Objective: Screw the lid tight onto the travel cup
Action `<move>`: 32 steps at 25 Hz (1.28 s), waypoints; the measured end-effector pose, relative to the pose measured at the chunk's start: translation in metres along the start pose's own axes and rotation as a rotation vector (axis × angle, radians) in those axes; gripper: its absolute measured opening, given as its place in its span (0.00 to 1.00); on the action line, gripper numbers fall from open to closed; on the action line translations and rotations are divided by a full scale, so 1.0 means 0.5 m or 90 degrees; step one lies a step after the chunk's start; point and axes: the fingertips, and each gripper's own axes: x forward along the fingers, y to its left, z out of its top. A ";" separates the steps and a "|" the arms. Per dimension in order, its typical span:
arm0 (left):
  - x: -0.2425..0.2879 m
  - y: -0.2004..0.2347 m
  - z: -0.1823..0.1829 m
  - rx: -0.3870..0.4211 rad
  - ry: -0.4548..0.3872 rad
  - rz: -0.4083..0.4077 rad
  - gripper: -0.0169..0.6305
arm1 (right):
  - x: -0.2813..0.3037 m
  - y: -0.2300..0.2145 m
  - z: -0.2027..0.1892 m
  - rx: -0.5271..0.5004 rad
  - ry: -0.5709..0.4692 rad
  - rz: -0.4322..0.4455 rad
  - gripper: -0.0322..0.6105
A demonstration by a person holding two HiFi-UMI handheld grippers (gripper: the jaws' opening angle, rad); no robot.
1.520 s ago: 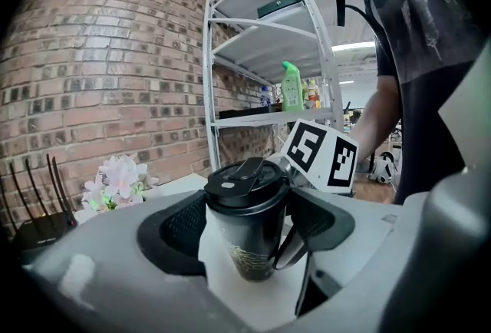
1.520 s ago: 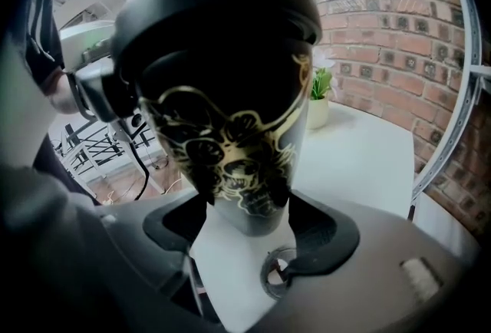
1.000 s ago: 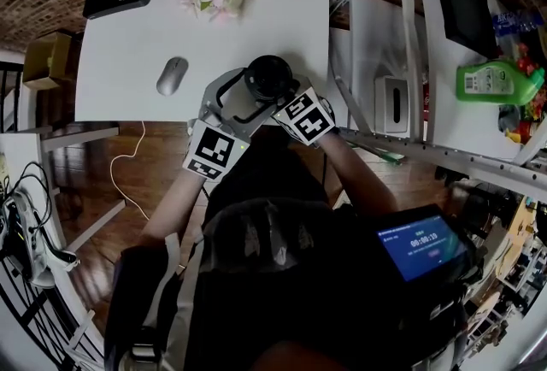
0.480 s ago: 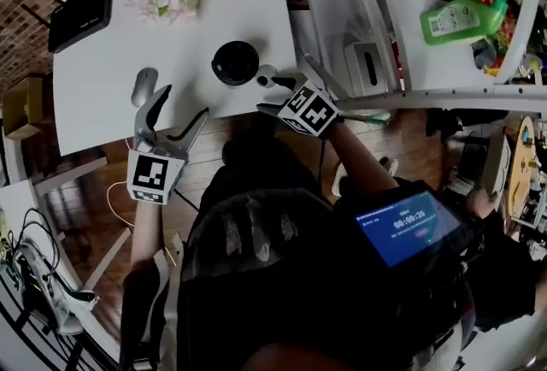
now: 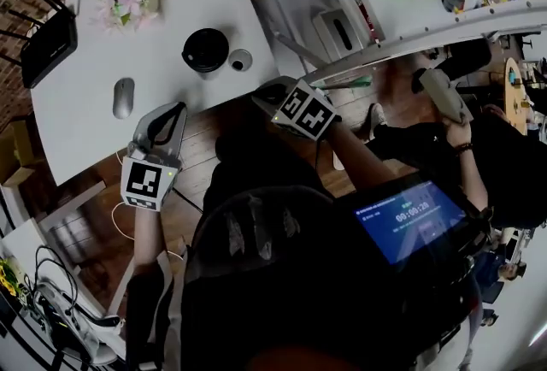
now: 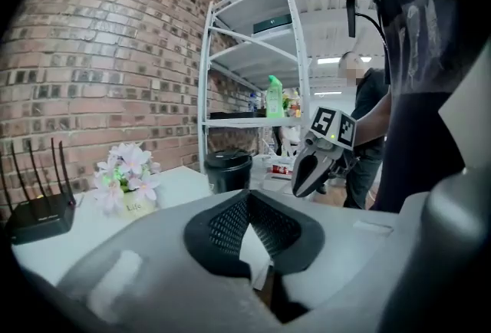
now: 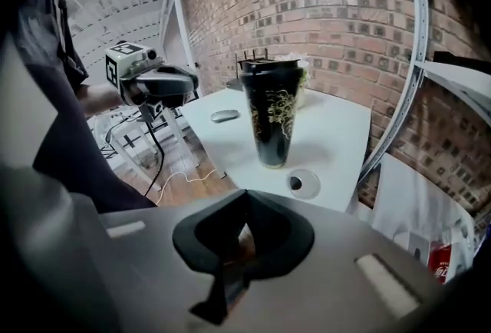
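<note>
Jaws of the left tongs (image 5: pixel 168 113) have just been closing: tips together, nothing between. The right tongs (image 5: pixel 261 92) likewise, just closed, empty. The two sit well apart, marker cubes facing up. The left forearm (image 5: pixel 147 241) reaches forward; the right forearm (image 5: pixel 363 160) angles in toward centre.

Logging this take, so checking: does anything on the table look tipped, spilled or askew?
Nothing stands out: the travel cup stands upright on the white table, its lid sitting level, and no spill shows around it.
</note>
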 end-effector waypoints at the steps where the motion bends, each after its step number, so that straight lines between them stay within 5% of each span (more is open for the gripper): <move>1: 0.003 -0.016 -0.001 0.001 0.002 -0.015 0.03 | -0.004 0.013 0.002 -0.003 -0.002 0.007 0.06; 12: 0.004 -0.134 -0.047 0.045 0.068 -0.096 0.03 | 0.005 0.086 0.030 -0.043 -0.035 0.039 0.06; 19: 0.008 -0.137 -0.008 -0.020 0.031 -0.049 0.03 | -0.052 0.077 0.064 -0.009 -0.146 0.040 0.06; 32: 0.087 -0.289 0.035 0.064 0.088 -0.063 0.03 | -0.169 0.041 -0.034 0.021 -0.227 0.060 0.06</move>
